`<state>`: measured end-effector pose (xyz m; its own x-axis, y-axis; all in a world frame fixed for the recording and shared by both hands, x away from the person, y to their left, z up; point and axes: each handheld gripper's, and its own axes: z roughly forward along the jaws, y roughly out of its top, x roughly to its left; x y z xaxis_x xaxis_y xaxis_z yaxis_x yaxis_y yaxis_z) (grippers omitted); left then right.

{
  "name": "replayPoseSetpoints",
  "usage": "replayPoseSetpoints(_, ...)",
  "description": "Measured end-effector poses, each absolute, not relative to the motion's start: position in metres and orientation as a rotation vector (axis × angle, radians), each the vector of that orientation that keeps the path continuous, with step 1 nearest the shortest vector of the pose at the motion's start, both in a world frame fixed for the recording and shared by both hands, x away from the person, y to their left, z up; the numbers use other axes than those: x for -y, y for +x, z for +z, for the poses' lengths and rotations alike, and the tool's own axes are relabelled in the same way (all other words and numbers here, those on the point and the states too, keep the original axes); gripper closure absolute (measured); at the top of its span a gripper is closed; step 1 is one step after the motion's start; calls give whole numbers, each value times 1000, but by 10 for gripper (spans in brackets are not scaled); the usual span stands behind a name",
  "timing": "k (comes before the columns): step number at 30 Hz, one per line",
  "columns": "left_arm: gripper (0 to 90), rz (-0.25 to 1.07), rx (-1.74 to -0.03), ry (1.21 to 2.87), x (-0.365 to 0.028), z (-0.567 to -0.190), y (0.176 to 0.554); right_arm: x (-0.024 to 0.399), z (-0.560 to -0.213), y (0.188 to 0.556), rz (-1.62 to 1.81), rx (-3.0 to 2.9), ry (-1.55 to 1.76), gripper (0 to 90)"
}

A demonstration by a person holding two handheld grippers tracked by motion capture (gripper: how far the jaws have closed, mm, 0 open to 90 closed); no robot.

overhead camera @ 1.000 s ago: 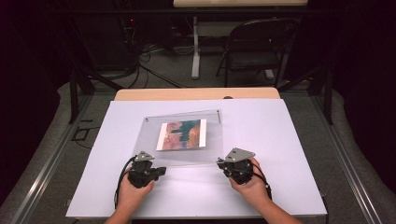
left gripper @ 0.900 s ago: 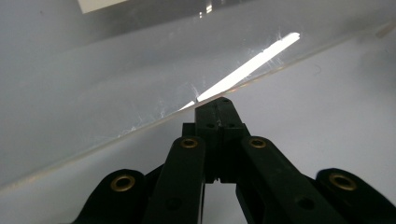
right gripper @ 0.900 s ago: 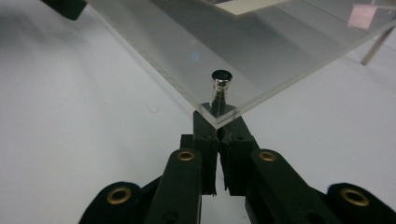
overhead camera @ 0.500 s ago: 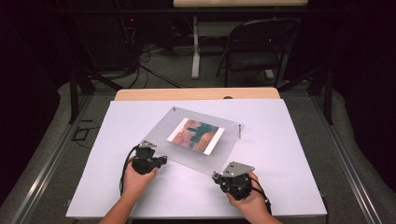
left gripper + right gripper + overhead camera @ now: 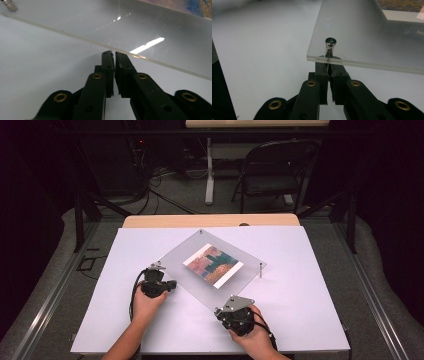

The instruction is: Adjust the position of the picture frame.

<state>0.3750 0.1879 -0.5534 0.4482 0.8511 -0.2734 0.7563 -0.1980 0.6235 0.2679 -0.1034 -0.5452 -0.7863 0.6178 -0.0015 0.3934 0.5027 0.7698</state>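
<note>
Worktop: a white sheet [image 5: 300,295] covers it, with a strip of bare wood [image 5: 210,220] showing along the far edge.
Room: dark, with black drapes at both sides; a folding chair [image 5: 272,170] stands beyond the worktop, near cables [image 5: 160,185] on the grey floor and a pale table leg.
Acrylic frame [image 5: 190,262]: a clear rectangular plate lying near the middle of the worktop, slightly to the left, raised on small metal standoffs at its corners.
Print [image 5: 213,265]: a colourful picture with a white border, held flat inside the plate.
Frame heading: turned on the diagonal, one corner pointing far, one pointing near toward the right hand.
Long axis: runs from far left to near right across the worktop; the print lies along the same line.
Standoff post [image 5: 330,43]: in the right gripper view, a metal cap on the plate's near corner, just beyond the claw tips.
Left claw [image 5: 114,53]: tips at the plate's left edge; its jaws have just been parting and stand a slit apart, with nothing between them.
Right claw [image 5: 328,63]: jaws pressed together, tips under the plate's near corner, with nothing in its grip.
Hands: left [image 5: 145,305] at the near left of the plate, right [image 5: 250,332] at its near corner.
</note>
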Motion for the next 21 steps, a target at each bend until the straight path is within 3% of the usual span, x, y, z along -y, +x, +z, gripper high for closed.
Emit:
replayPoseSetpoints(7, 761, 225, -1332, 1936, -203, -542, 355, 95, -544, 269, 1187, -2488, 853, 855)
replayPoseSetpoints(21, 625, 233, -1195, 2026, -197, -542, 308, 46, -548, 278, 1258, -2533, 813, 851)
